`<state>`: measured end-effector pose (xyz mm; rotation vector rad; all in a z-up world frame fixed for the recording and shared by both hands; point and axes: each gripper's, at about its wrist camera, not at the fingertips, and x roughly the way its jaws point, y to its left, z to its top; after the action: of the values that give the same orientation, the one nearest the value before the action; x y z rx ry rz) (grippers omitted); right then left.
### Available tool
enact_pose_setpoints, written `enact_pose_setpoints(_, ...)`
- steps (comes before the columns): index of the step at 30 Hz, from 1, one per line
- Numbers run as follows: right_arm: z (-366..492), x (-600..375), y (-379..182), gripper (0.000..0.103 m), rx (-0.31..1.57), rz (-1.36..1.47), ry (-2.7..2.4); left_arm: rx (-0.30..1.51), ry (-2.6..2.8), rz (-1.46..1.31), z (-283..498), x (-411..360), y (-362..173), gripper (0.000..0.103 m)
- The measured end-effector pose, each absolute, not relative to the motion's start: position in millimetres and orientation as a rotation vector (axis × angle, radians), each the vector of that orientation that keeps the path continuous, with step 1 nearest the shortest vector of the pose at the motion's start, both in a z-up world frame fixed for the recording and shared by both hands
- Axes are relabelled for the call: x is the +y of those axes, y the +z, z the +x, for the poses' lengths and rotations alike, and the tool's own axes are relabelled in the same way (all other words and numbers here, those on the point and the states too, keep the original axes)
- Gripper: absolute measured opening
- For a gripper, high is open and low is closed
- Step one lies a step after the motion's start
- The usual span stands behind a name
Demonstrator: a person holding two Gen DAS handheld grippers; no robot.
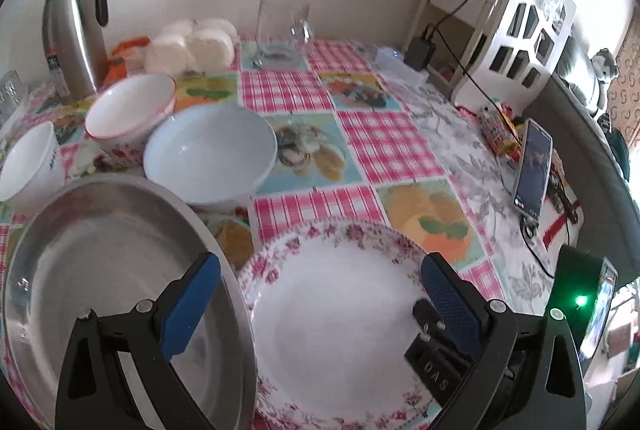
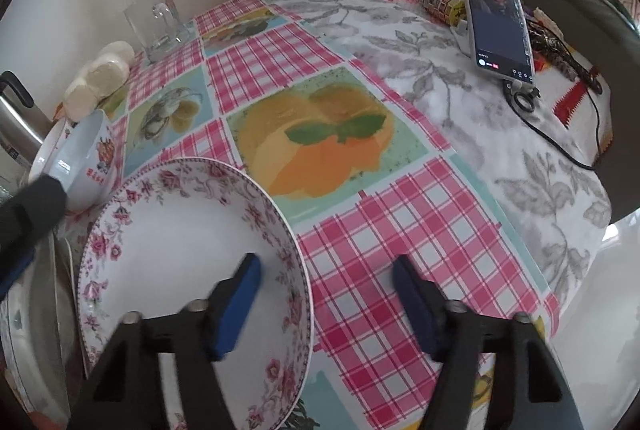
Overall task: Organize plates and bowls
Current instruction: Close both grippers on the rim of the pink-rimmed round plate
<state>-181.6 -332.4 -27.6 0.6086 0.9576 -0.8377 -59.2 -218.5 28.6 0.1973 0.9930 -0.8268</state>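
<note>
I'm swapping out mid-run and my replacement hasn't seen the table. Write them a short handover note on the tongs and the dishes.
Left tongs: open, empty, one finger over the steel plate, the other over the floral plate.
Right tongs: open, straddling the floral plate's near-right rim, no grip yet.
Dishes: steel plate at the near left, its edge overlapping the floral plate beside it. Three bowls behind them, all separate: light blue bowl, red-rimmed bowl, white bowl.
Done: nothing stacked so far.
Left: stack the two plates, nest the three bowls.
</note>
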Motion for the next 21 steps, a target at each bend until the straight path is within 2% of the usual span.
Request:
enact_pose_setpoints(1,-180.9,-331.8,-26.1,0.054,0.952,0.613,-0.827,1.005,-0.829,0.200,-59.0,-218.6,27.5,0.100)
enact_pose_setpoints(4,-178.4,-330.0,-25.2,0.042,0.943,0.619,-0.788,1.017,-0.819,0.227,-60.0,-218.2,27.8,0.100)
enact_pose_setpoints(9,-181.5,-330.9,-19.2,0.038,0.921,0.595,-0.822,1.019,-0.810,0.268,-63.1,-218.7,29.1,0.100)
enact_pose_setpoints(21,-206.8,-353.6,-18.9,0.038,0.900,0.624,-0.958,1.050,-0.823,0.333,-71.3,-229.5,25.1,0.100)
